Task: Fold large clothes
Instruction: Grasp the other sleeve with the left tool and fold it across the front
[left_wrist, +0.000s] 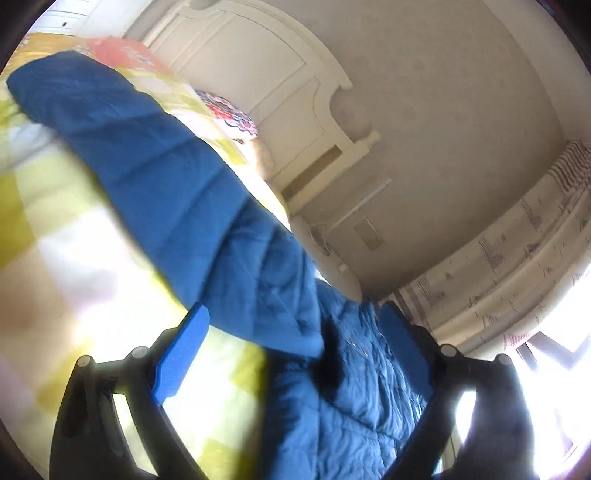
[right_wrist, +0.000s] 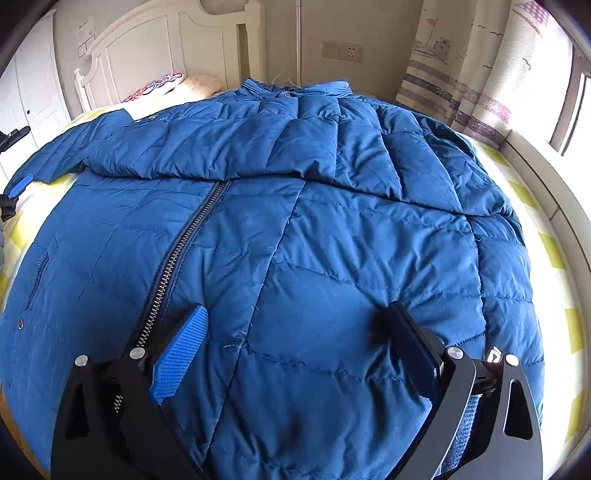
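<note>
A large blue quilted down jacket lies spread on the bed, zipper up, collar at the far end, one sleeve folded across the chest. My right gripper is open, close above the jacket's lower front, holding nothing. My left gripper is open at the jacket's left side, its jaws either side of the blue sleeve, which runs away across the bed. Its blue pad shows at the left edge of the right wrist view, by the sleeve cuff.
The bed has a yellow and white checked cover and a white headboard. Pillows lie at the head. Patterned curtains and a bright window are on the right. A wall socket sits behind the bed.
</note>
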